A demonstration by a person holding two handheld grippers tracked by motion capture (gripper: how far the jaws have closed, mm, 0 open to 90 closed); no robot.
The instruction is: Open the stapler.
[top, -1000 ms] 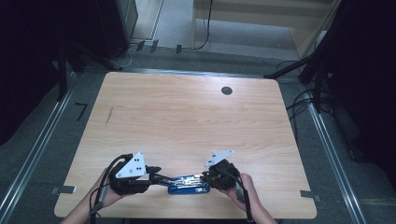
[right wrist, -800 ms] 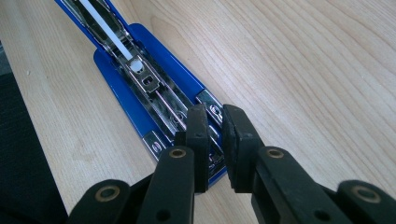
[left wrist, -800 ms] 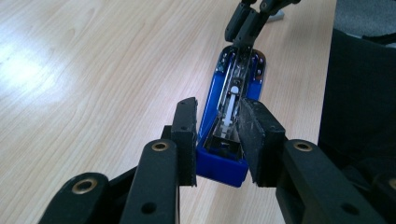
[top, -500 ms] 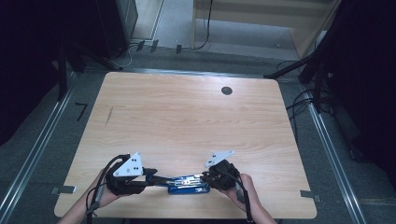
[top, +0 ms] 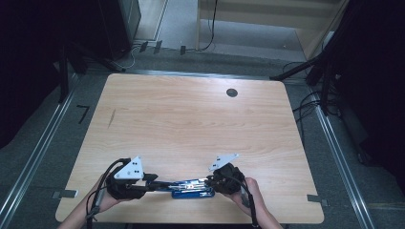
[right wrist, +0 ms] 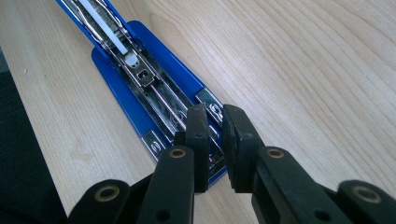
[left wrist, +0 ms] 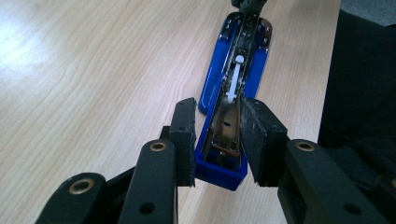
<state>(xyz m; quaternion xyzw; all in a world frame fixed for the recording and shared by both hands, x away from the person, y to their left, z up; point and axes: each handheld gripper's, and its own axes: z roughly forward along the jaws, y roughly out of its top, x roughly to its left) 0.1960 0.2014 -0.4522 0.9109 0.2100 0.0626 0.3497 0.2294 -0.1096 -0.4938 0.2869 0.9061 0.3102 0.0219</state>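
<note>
An opened blue metal stapler (top: 192, 187) lay flat near the front edge of the pale wooden counter (top: 191, 119). The left tongs (left wrist: 218, 140) clasped one end; the right tongs (right wrist: 215, 140) pinched its other end.

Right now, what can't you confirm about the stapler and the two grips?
- Staples in the stapler: magazine track too small and glary, both gripper views.
- Right gripper: its fingers cover what they pinch, right gripper view.
- Left gripper: pad contact with the blue end unclear, left gripper view.
- High view: stapler too small.
</note>
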